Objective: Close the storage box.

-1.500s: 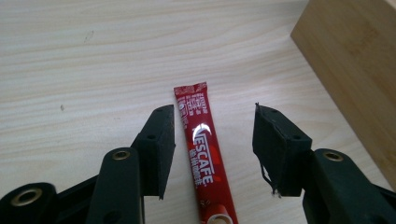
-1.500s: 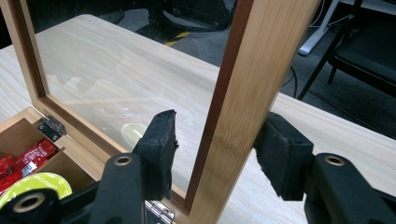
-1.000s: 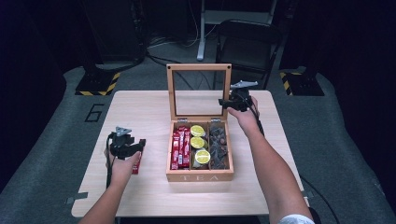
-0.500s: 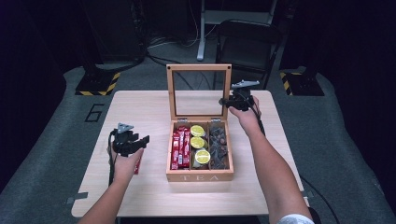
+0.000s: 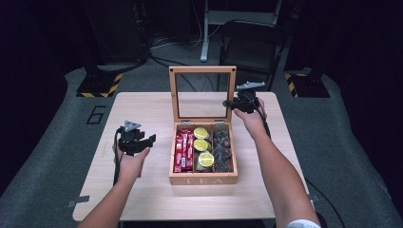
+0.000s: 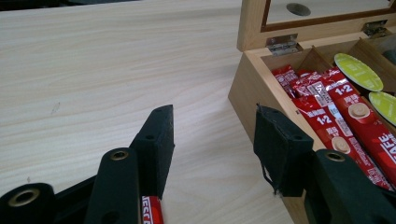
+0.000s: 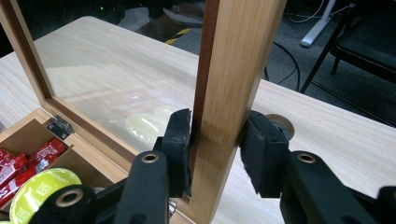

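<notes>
Since a second ago, our right tool point(image 7: 215, 154) has been closing and now clamps the upright lid point(image 7: 233, 84) of the tea box point(image 5: 203, 179) mid-counter point(image 5: 142, 104); our left tool point(image 6: 212, 149) rises empty, released. Next we judge: swing the lid shut.

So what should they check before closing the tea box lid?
1. Right gripper clamped on the lid frame: ok, its jaws have just been closing and both pads now press the wooden side rail.
2. Lid upright on its hinges: ok.
3. Nothing sticking up above the box rim: cannot tell; red sachets, green pods and dark packets look low, but no side view.
4. Left gripper clear of the lid's path: ok, it is off to the box's side, jaws open and empty.
5. Stray red sachet on the table below the left gripper: not ok, not in the box yet.
</notes>
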`<state>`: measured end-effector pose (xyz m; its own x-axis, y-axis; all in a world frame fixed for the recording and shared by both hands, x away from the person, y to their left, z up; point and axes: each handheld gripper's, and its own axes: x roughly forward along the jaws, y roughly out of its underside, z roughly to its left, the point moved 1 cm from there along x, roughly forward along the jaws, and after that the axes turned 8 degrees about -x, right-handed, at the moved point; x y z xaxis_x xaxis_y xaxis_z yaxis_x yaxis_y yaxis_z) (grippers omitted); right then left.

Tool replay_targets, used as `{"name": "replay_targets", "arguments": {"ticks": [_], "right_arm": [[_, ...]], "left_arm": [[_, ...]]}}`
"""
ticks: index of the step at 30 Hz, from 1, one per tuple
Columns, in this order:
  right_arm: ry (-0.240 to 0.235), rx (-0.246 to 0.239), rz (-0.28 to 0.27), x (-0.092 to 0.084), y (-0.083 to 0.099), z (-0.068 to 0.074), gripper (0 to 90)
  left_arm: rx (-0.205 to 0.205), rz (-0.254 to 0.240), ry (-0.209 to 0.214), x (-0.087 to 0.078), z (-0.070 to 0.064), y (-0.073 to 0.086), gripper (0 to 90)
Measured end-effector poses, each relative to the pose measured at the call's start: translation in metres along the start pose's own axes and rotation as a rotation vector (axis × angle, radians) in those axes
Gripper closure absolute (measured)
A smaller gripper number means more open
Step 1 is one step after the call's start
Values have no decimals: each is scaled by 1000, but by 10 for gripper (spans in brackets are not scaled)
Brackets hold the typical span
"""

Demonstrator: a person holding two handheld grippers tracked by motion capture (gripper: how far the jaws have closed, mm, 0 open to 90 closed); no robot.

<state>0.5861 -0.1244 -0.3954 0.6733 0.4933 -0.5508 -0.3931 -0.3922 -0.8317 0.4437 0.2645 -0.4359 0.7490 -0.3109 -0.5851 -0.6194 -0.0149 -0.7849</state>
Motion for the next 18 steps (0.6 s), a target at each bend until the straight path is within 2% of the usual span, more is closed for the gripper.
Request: {"name": "replay_targets", "arguments": {"ticks": [5, 10, 18], "right_arm": [[1, -11, -4, -3, 1, 1, 641], [-1, -2, -21, -6, 4, 4, 646], [20, -29, -29, -12, 6, 10, 647]], "left_arm": [[-4, -17, 11, 0, -4, -6, 482], [15, -22, 15, 1, -10, -15, 482], [51, -31, 47, 4, -23, -32, 482]]}}
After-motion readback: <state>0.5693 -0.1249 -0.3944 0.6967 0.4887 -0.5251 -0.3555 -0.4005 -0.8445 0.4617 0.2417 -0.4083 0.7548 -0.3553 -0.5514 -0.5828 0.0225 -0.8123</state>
